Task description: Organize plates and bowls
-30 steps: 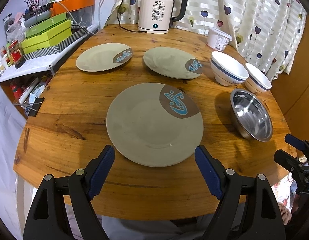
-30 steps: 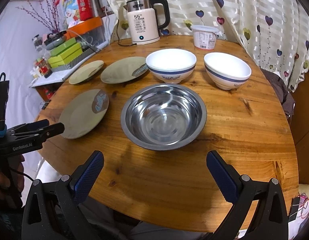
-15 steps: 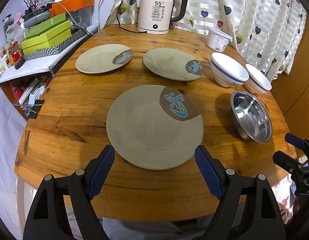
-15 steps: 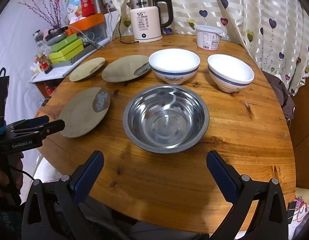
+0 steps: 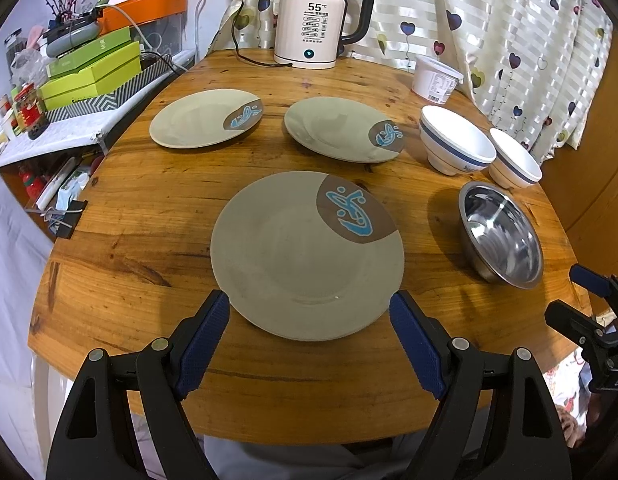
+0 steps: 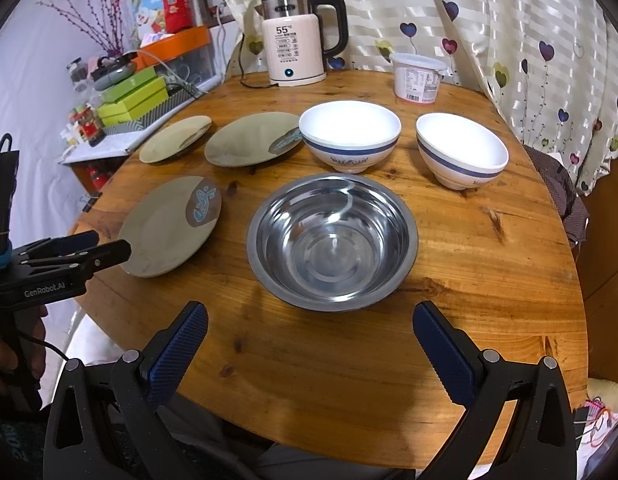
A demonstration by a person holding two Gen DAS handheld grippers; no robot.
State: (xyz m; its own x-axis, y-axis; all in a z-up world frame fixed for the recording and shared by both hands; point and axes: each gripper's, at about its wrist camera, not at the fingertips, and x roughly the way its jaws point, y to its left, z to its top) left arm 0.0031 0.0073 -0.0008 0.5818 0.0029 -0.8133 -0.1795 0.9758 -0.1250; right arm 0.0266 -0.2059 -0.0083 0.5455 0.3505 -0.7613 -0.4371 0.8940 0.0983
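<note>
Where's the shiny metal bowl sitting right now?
The metal bowl sits centred ahead of the right claw, between the nearest plate and two white bowls behind.

A home: kettle (image 5: 315,20), heart-print curtains (image 5: 509,32), wooden dining table (image 5: 149,208).

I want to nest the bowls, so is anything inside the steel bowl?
Nothing is in the steel bowl: the right wrist view shows its bare, shiny bottom with only reflections. Whatever lies under it on the table is covered and cannot be seen.
</note>
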